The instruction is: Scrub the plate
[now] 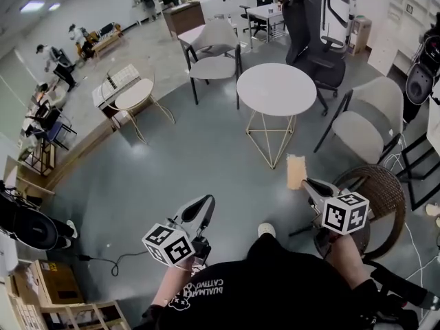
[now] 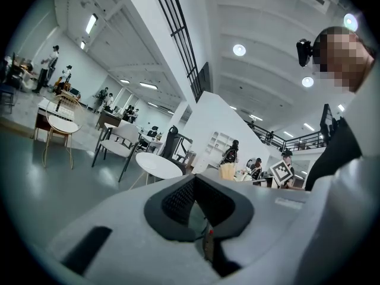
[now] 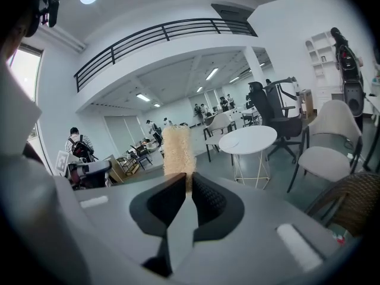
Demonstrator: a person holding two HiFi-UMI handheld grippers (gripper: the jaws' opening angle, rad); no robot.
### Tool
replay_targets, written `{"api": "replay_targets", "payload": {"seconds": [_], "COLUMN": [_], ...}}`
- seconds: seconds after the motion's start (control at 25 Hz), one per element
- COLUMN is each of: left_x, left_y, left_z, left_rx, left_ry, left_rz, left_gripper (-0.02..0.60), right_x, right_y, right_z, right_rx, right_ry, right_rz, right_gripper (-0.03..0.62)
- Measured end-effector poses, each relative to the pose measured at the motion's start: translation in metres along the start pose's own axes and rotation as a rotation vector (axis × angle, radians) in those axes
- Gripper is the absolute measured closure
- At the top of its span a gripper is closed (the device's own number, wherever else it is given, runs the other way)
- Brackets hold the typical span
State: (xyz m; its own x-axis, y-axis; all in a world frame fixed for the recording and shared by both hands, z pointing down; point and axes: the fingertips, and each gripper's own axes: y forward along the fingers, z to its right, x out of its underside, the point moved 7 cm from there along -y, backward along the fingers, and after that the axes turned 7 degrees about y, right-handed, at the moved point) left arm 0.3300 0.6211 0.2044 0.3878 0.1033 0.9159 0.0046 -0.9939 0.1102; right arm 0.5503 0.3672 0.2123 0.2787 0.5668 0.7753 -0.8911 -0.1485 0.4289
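No plate shows in any view. My right gripper (image 1: 307, 182) is shut on a tan scrubbing sponge (image 1: 296, 171) that sticks out past its tips; in the right gripper view the sponge (image 3: 177, 150) stands upright between the closed jaws of that gripper (image 3: 187, 180). My left gripper (image 1: 206, 202) is held low at the left, jaws shut with nothing between them, as the left gripper view (image 2: 193, 178) confirms. That view also catches the sponge (image 2: 227, 171) off to the right. Both grippers hang in the air above the grey floor, in front of the person's body.
A round white table (image 1: 276, 89) stands ahead, with grey chairs (image 1: 214, 57) and a black office chair (image 1: 316, 33) behind it. A wicker chair (image 1: 381, 194) is close on the right. A cable (image 1: 117, 258) lies on the floor at left.
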Motion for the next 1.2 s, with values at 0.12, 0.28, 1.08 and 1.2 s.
{"api": "replay_targets", "payload": {"seconds": [0.12,0.28,1.08,1.2], "left_x": [-0.015,-0.034,-0.087,-0.092], "left_y": [0.031,0.073,0.218,0.227], "left_z": [-0.016,-0.037,-0.161,-0.188], "left_rx": [-0.01,-0.019,-0.079,-0.045], "left_ry": [-0.001,0.002,0.013,0.017], "left_rz": [0.008,0.019,0.005,-0.026], "left_gripper": [0.581,0.581,0.581,0.581], "right_x": [-0.028,-0.065,-0.172,-0.179], "right_y": [0.026,0.059,0.196,0.221], "right_z": [0.016,0.039,0.138,0.139], "right_rx": [-0.026,-0.047,-0.026,-0.001], "right_ry": [-0.004,-0.03,-0.019,0.004], "right_rz": [-0.01,-0.021,-0.06,-0.058], "right_gripper": [0.557,0.557,0.557,0.557]}}
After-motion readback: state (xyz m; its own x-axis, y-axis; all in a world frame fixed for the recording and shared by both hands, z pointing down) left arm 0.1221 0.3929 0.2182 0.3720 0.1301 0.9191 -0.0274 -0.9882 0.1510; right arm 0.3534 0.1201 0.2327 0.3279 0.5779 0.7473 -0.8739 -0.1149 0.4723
